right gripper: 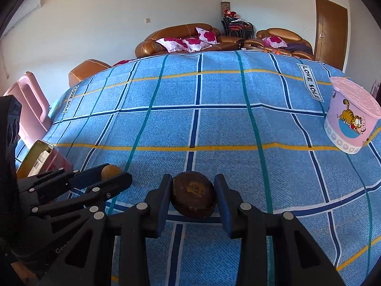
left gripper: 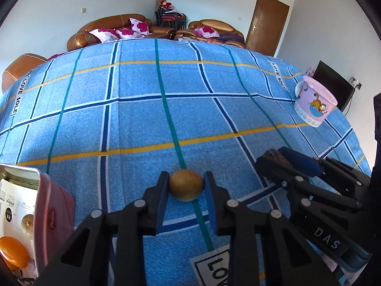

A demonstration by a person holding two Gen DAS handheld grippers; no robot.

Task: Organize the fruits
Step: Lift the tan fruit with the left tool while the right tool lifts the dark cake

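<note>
My left gripper (left gripper: 186,186) had its pads pinched on a tan round fruit (left gripper: 186,185) resting on the blue checked cloth (left gripper: 142,124). Just beside it, my right gripper (right gripper: 193,196) pinched a dark brown fruit (right gripper: 193,197) on the same cloth. A pink tin (left gripper: 54,205) sat at the left, a pink tub (right gripper: 352,119) well off right

A home living room: brown leather sofas (left gripper: 114,27) with floral cushions (right gripper: 181,44), wooden door (left gripper: 266,23).

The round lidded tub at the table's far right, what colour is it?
The round lidded tub is pale pink, with an orange cartoon cat over a blue patch. Clearest in the right wrist view.
</note>
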